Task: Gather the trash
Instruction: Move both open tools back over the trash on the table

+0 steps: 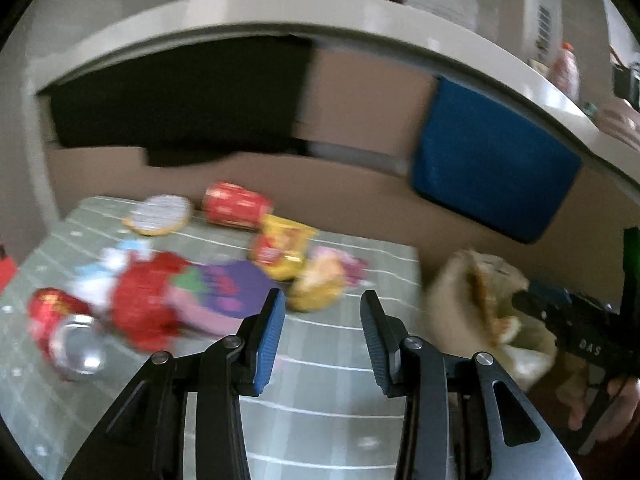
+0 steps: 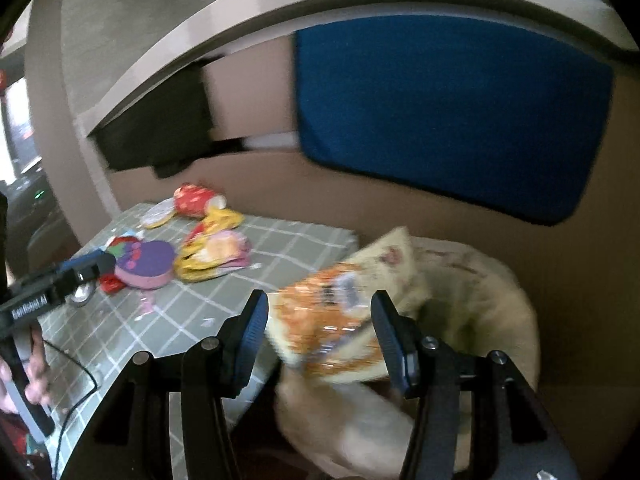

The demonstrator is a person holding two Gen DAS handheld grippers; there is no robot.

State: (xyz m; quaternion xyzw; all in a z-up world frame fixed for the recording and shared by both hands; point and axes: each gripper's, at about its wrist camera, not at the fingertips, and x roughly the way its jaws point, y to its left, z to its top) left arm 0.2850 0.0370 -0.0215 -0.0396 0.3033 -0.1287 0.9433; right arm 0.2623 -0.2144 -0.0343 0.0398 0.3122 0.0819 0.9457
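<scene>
1. Right now my right gripper (image 2: 318,330) has its jaws spread wide, with an orange-and-cream snack wrapper (image 2: 340,328) in the gap between them. I cannot tell whether either pad touches it; it looks loose, hanging over the mouth of the cream bag (image 2: 500,300), so I judge it is being dropped in.
2. That bag sits just beside the table's right edge, lower than the tabletop, with its mouth open upward. I judge it is put there so trash can go straight from the surface into it.
3. My left gripper (image 1: 322,308) is released as well, jaws apart and nothing between them. It hovers over the table, aimed toward the pile of litter, likely ready for the next piece.
4. Nearest its tips lie a yellow-and-pink wrapper (image 1: 320,280) and a purple-and-pink packet (image 1: 228,292). Left of those are a red wrapper (image 1: 140,300) and a red can (image 1: 60,328) on its side with its silver end facing me.
5. Farther back are a yellow packet (image 1: 284,252), a red cup (image 1: 234,204) on its side and a round foil lid (image 1: 160,216). All of this is still to be collected.
6. The litter rests on a table (image 1: 320,380) covered in a grey-green cloth with white grid lines.
7. Behind stands a brown panel, with a white counter edge (image 1: 280,12) above it and a blue cloth (image 1: 492,160) hanging from it. The views are motion-blurred.
</scene>
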